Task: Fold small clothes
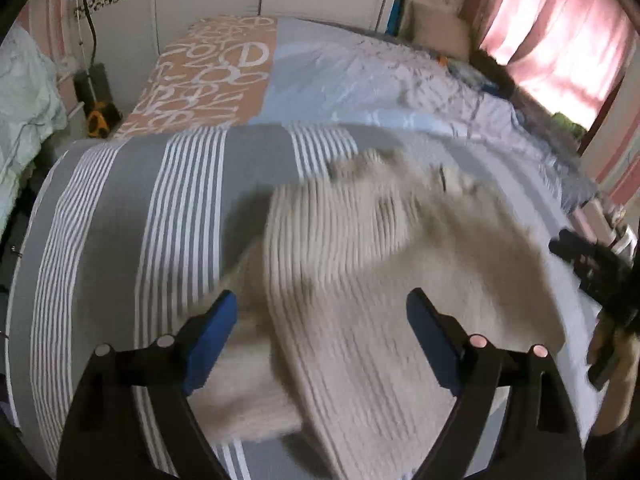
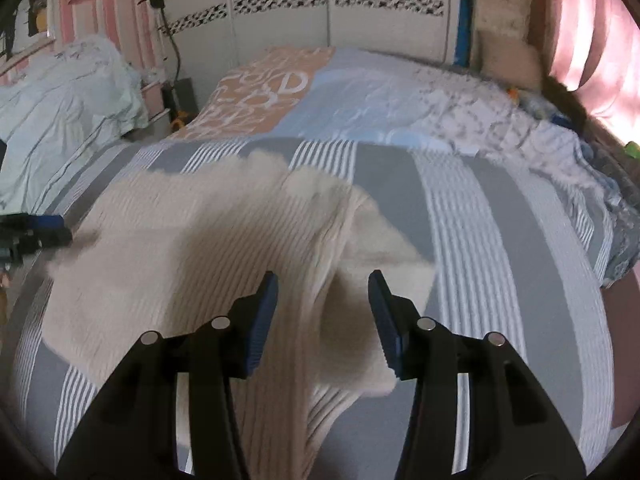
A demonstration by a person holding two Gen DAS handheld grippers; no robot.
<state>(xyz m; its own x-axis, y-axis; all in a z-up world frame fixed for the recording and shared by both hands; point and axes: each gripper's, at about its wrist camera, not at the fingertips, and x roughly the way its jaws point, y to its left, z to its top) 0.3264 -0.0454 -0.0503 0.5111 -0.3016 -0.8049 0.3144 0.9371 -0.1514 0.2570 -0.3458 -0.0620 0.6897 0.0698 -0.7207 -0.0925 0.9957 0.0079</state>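
Note:
A cream ribbed knit garment [image 1: 360,264] lies on the grey and white striped bed cover [image 1: 120,208], blurred by motion. My left gripper [image 1: 320,328] hovers over its near edge, open, with cloth showing between the blue pads [image 1: 212,336] but not pinched. The other gripper [image 1: 592,264] shows at the right edge of this view. In the right wrist view the same garment [image 2: 180,240] spreads to the left, one part doubled over at the right. My right gripper [image 2: 323,312] is open above that fold. The left gripper [image 2: 32,232] pokes in from the left edge.
Beyond the stripes lie an orange lettered cover [image 2: 264,92] and pale blue bedding [image 2: 380,100]. A light green sheet pile [image 2: 60,112] sits at the left. White wardrobe doors [image 2: 320,0] stand behind; pink curtains [image 1: 560,32] hang at the right. A person's hand [image 1: 616,360] shows at the right.

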